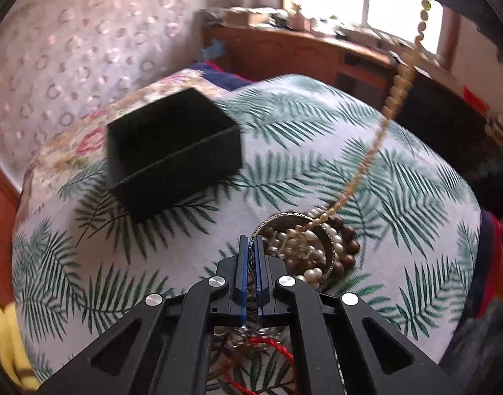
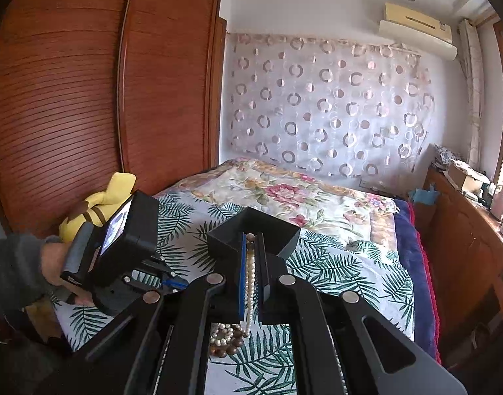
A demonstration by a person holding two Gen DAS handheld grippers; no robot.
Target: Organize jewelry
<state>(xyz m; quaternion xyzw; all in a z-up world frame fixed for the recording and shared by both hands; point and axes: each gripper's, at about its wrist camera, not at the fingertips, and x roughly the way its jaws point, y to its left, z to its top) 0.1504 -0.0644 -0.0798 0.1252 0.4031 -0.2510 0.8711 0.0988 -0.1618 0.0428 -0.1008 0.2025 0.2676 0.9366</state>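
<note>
In the left wrist view my left gripper (image 1: 250, 242) is shut on the rim of a silver bangle (image 1: 330, 247) that lies in a pile of white pearls and brown wooden beads (image 1: 345, 253) on the leaf-print bed cover. An open black box (image 1: 172, 144) stands on the bed beyond it, to the left. A pearl necklace (image 1: 376, 141) rises taut from the pile up to the upper right. In the right wrist view my right gripper (image 2: 250, 240) is shut on that pearl necklace (image 2: 249, 283), held high above the pile (image 2: 226, 339). The black box (image 2: 251, 230) sits just beyond its tips.
The leaf-print cover (image 1: 317, 151) lies over a floral quilt (image 2: 284, 191). A wooden wardrobe (image 2: 87, 98) stands left, and a wooden counter (image 2: 465, 230) with clutter runs under the window on the right. A yellow plush toy (image 2: 96, 207) lies at the bed's left edge. A red cord (image 1: 271, 345) lies under my left gripper.
</note>
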